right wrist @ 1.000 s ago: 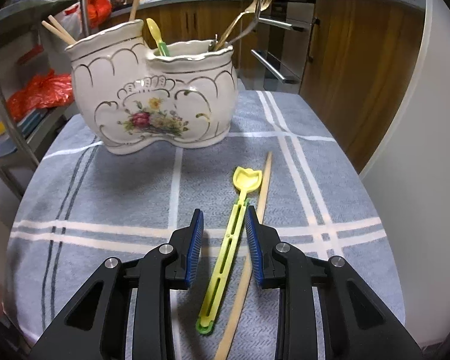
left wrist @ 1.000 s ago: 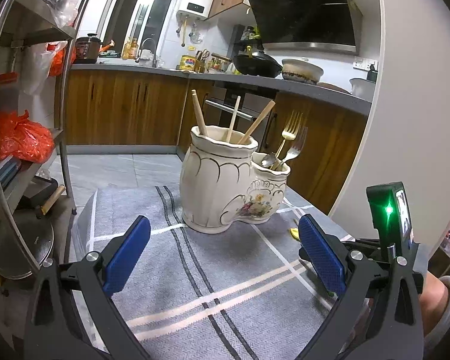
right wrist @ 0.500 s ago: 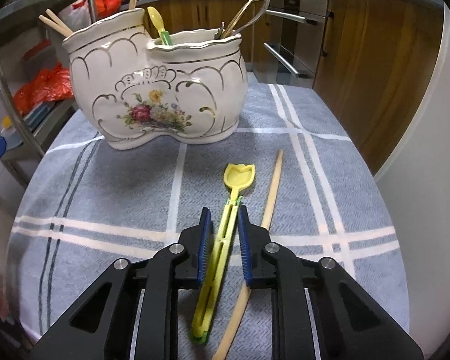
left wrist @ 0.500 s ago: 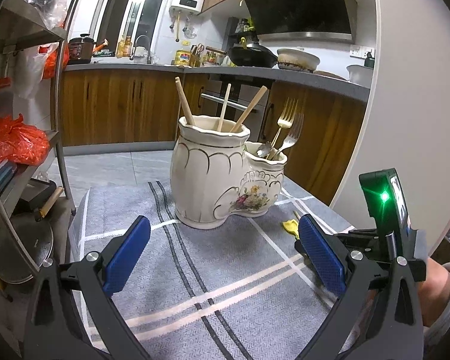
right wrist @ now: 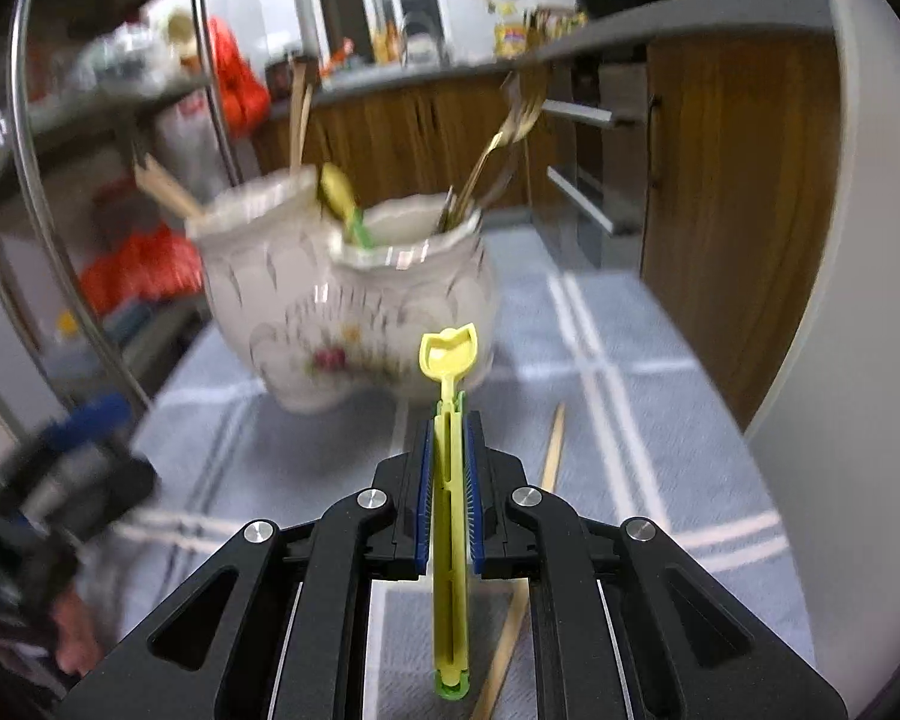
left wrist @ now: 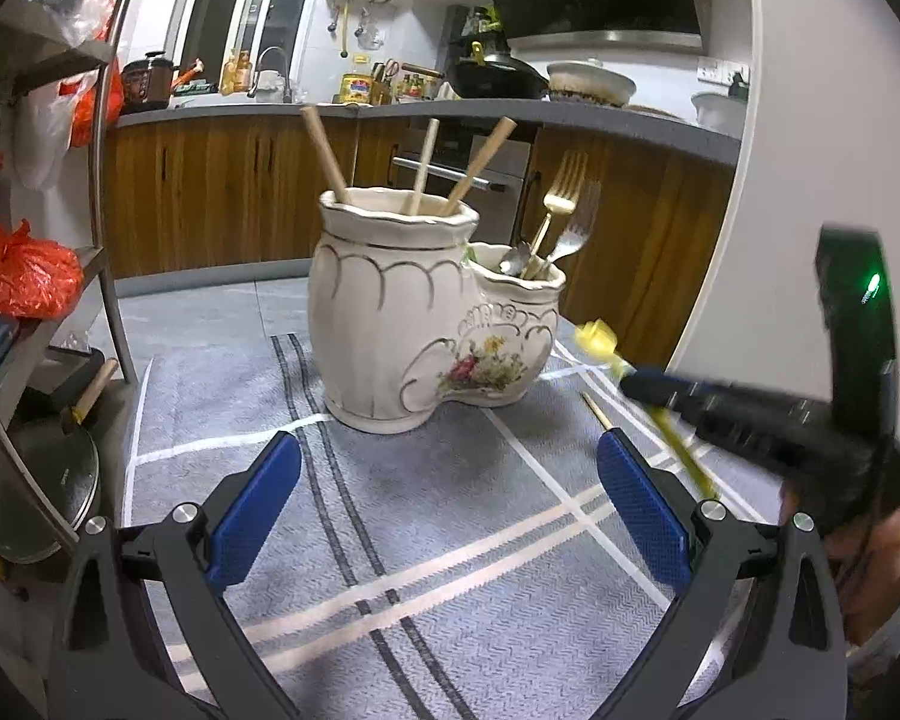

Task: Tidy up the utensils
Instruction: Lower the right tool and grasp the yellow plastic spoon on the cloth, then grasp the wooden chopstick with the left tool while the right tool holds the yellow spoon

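A cream ceramic utensil holder (left wrist: 384,324) (right wrist: 282,300) with two pots stands on the grey striped cloth (left wrist: 450,540). Wooden chopsticks (left wrist: 324,150) lean in its taller pot; forks (left wrist: 561,192) and a spoon stand in the lower one. My right gripper (right wrist: 449,420) (left wrist: 660,387) has its jaws closing on a yellow tulip-headed plastic utensil (right wrist: 450,354) (left wrist: 594,339), pads pressing its handle, held off the cloth in front of the holder. A single wooden chopstick (right wrist: 552,444) lies on the cloth to its right. My left gripper (left wrist: 444,480) hangs open and empty before the holder.
A metal shelf rack (left wrist: 99,180) with orange bags stands at the left of the table. Wooden kitchen cabinets (left wrist: 210,192) and a worktop with pots run along the back. A white wall edge (right wrist: 840,240) borders the table's right side.
My right gripper closed on the yellow utensil and lifted it off the cloth, tilting up toward the holder. The left gripper drifted slightly, still open.
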A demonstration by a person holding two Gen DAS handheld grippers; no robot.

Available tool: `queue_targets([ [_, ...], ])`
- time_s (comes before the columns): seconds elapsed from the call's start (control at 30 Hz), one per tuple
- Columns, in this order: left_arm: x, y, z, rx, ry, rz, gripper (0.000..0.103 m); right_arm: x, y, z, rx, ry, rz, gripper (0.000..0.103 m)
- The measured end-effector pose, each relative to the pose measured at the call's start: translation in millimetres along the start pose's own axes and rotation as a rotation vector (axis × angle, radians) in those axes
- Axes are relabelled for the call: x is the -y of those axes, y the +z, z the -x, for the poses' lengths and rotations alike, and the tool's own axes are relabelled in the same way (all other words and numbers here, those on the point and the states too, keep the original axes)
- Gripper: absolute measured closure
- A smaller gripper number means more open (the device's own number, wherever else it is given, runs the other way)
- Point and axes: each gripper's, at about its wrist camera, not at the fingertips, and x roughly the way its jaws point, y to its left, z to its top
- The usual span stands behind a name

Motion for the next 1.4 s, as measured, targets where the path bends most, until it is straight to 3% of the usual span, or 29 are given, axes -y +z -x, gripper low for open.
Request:
queue_targets([
  [0.27,44,-5,-20,-0.090,-0.033,-0.055,0.006,62,-5,11,0.039,0.000,-0.134,0.092],
  [0.43,76,-5,-36,-0.167,-0.056,-0.095,0.007,82,-10,22,0.053,0.029,-0.163,0.092],
  [0.53,96,-9,-47,-0.229,-0.081,-0.117,0.016,91,-12,29,0.069,0.061,-0.179,0.092],
  [0.63,112,-14,-61,-0.314,-0.132,-0.114,0.033,98,-14,32,0.072,0.077,-0.195,0.092],
  [0.87,137,-22,-79,-0.409,-0.122,-0.172,0.066,103,-16,39,0.087,0.070,-0.185,0.092],
  [1.2,147,-15,-105,-0.463,-0.049,-0.200,0.077,106,-17,40,0.088,0.089,-0.193,0.092],
  [1.3,145,-12,-109,-0.469,-0.017,-0.220,0.093,105,-18,40,0.086,0.089,-0.193,0.092],
  [1.4,142,-10,-113,-0.471,-0.017,-0.235,0.094,104,-18,39,0.081,0.088,-0.192,0.092],
])
